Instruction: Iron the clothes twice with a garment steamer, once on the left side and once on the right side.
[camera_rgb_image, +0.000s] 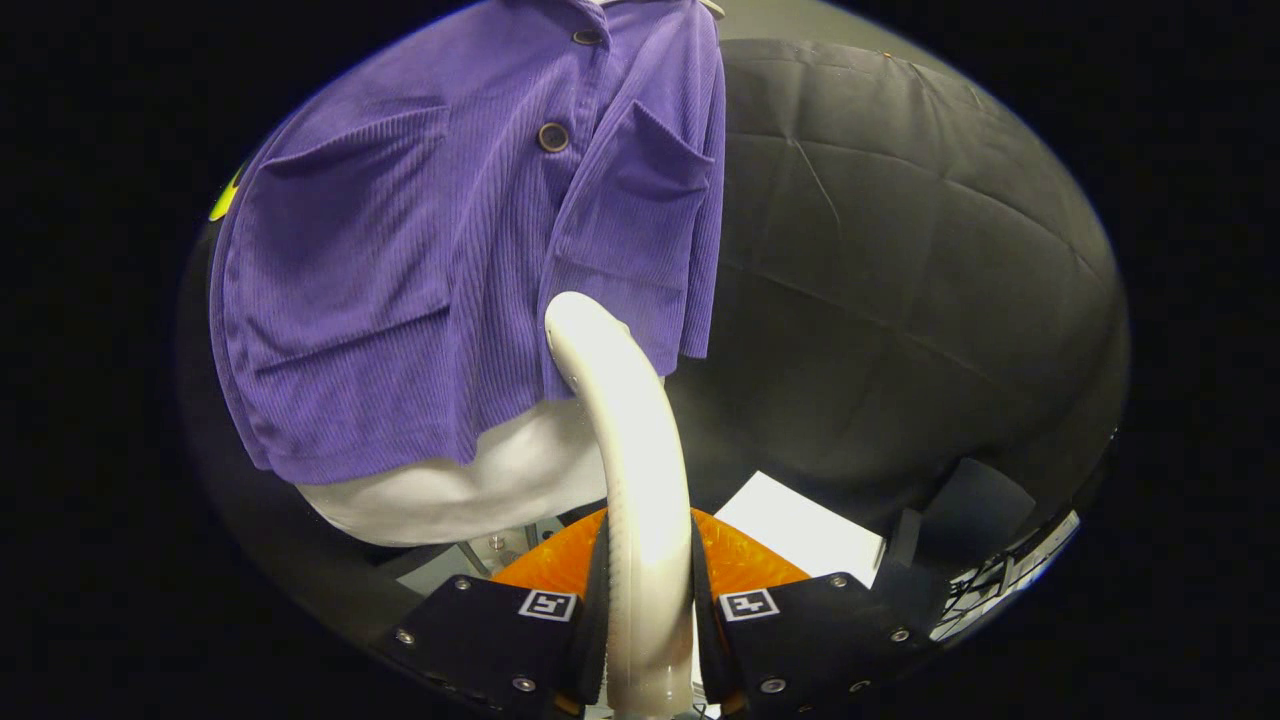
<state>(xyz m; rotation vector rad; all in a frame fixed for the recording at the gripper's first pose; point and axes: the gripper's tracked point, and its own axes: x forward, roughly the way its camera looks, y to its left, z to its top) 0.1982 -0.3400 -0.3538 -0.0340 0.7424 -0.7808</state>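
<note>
Gripper view | gripper (648, 610) clamps one steamer (630, 440) | one purple shirt (450, 260), two pockets

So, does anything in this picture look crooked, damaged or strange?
The purple ribbed button-up shirt hangs askew on the white mannequin torso: its hem slants and bare white shows below. The gripper is shut on the white curved steamer handle, whose head meets the shirt's lower edge. Nothing looks damaged.

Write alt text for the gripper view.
The hand-held gripper is shut on a white steamer, whose curved head meets the lower edge of a purple shirt. The buttoned, two-pocket shirt hangs on a white form.
</note>
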